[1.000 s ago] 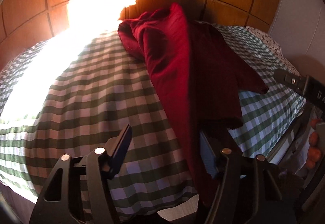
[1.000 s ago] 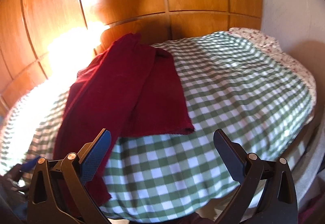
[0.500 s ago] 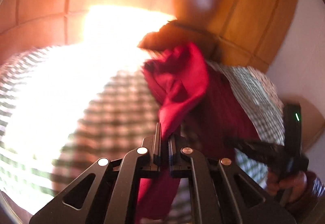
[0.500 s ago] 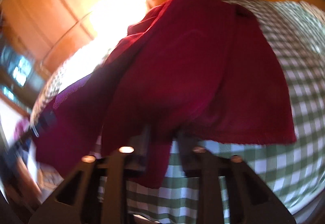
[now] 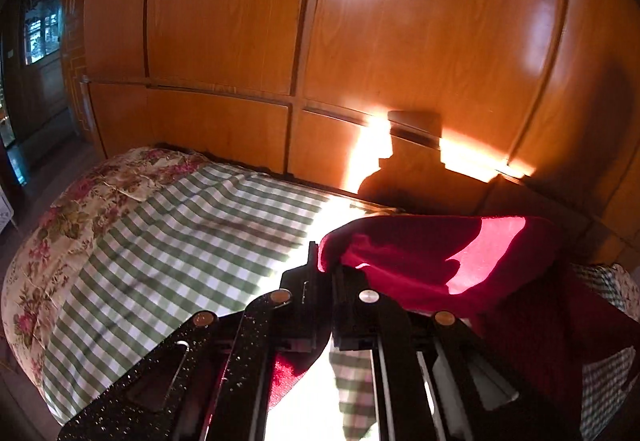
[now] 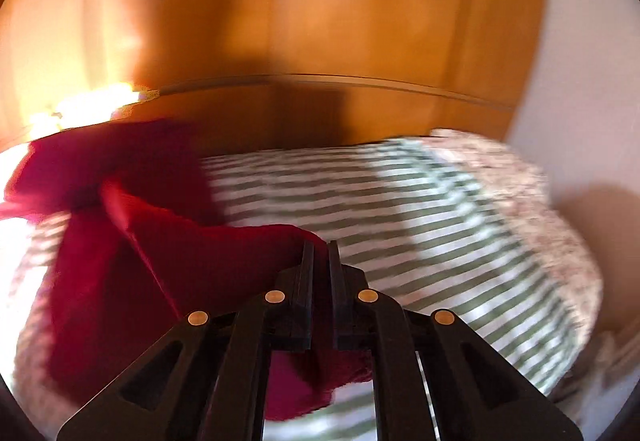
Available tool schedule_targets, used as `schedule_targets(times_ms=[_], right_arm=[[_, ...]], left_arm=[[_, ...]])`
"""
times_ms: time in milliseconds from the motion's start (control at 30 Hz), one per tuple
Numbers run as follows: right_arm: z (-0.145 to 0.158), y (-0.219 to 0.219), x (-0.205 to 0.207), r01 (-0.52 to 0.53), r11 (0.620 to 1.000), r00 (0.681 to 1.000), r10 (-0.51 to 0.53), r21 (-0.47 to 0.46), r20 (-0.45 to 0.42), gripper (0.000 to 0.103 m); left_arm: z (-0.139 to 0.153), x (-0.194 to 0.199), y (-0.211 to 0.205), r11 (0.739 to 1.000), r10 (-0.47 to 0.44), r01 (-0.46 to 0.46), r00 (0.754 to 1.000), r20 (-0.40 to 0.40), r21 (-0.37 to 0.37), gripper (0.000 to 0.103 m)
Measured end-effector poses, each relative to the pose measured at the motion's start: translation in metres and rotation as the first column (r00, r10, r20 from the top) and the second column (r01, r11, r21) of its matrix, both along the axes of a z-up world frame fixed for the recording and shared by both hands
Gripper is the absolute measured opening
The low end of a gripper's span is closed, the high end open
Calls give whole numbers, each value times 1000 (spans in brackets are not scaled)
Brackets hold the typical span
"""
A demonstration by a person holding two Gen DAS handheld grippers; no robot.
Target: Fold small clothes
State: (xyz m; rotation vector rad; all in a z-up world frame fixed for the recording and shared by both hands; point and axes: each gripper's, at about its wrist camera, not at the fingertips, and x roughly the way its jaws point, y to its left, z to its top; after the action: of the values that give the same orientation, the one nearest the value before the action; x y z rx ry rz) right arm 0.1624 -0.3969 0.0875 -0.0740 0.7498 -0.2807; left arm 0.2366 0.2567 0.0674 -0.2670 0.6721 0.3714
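A dark red garment (image 5: 460, 265) hangs lifted above a bed with a green-and-white checked sheet (image 5: 168, 241). My left gripper (image 5: 325, 261) is shut on one edge of the garment, which drapes off to the right. In the blurred right wrist view my right gripper (image 6: 320, 253) is shut on another edge of the red garment (image 6: 160, 253), which trails to the left over the checked sheet (image 6: 420, 209).
A floral quilt (image 5: 60, 225) covers the bed's left end and shows at the right in the right wrist view (image 6: 540, 201). Wooden wardrobe panels (image 5: 400, 41) stand close behind the bed. A white wall (image 6: 580, 81) is at right. A doorway (image 5: 36, 81) is far left.
Both grippers closed on the red garment and lifted it off the bed. The left gripper swung left and the right swung right, spreading the cloth between them.
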Motion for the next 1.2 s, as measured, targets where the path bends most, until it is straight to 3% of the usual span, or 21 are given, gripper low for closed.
schedule_targets(times_ms=[133, 167, 200, 233, 267, 300, 333, 367, 467, 533, 633, 700, 767, 833, 933, 967, 1067, 1200], right_arm=[[-15, -39, 50, 153, 981, 987, -158, -119, -38, 6], [-19, -50, 61, 182, 975, 980, -190, -125, -51, 6], [-23, -58, 69, 205, 970, 975, -214, -133, -56, 6], [-26, -61, 72, 227, 964, 971, -236, -141, -50, 6], [-28, -68, 76, 239, 962, 968, -247, -128, -49, 21], [-29, -72, 76, 245, 963, 966, -252, -107, -52, 39], [-30, -74, 71, 255, 964, 965, -259, -80, -43, 77], [-31, -75, 62, 260, 965, 965, -261, -48, -19, 83], [-50, -57, 33, 175, 980, 983, -167, 98, -80, 83], [-63, -41, 13, 113, 974, 989, -92, 195, -116, 83], [-89, -6, -24, -15, 922, 981, 89, 387, -175, 81], [-104, 19, -45, -67, 865, 964, 184, 498, -191, 79], [-115, 36, -56, -89, 820, 952, 237, 566, -193, 72], [-120, 51, -62, -106, 803, 947, 261, 587, -186, 68], [-121, 67, -64, -123, 765, 937, 300, 632, -180, 41], [-119, 76, -63, -151, 769, 928, 326, 621, -179, 35], [-111, 91, -61, -210, 793, 911, 371, 572, -179, 12], [-73, 91, -71, -287, 809, 914, 391, 512, -105, 9]], left_arm=[[-11, 45, 9, 997, 73, -71, 996, -55, 38, 8], [-15, 51, 8, 996, 81, -79, 995, -65, 36, 19], [-19, 54, 6, 997, 78, -76, 994, -70, 27, 44], [-20, 55, 6, 997, 81, -80, 995, -62, 17, 59], [-22, 51, 0, 996, 94, -93, 995, -45, 14, 72], [-26, 46, -5, 996, 88, -87, 996, -32, 4, 71], [-32, 41, -12, 998, 56, -56, 998, -34, -24, 71], [-39, 35, -18, 998, 18, -20, 999, -35, -64, 67], [-74, 17, -50, 973, -132, 121, 990, -48, -195, 55], [-97, 9, -77, 926, -246, 220, 968, -50, -306, 49], [-130, 3, -115, 840, -353, 302, 935, -31, -451, 48], [-146, 5, -141, 792, -396, 329, 918, -22, -514, 48], [-158, 8, -166, 747, -420, 338, 907, -13, -572, 48], [-167, 13, -187, 710, -431, 334, 902, -8, -621, 49], [-165, 18, -208, 705, -436, 337, 900, -6, -624, 44], [-164, 20, -215, 703, -449, 342, 894, -16, -624, 16], [-147, 13, -220, 726, -458, 364, 889, -16, -583, 12], [-101, -7, -202, 750, -463, 408, 886, 27, -520, 11]])
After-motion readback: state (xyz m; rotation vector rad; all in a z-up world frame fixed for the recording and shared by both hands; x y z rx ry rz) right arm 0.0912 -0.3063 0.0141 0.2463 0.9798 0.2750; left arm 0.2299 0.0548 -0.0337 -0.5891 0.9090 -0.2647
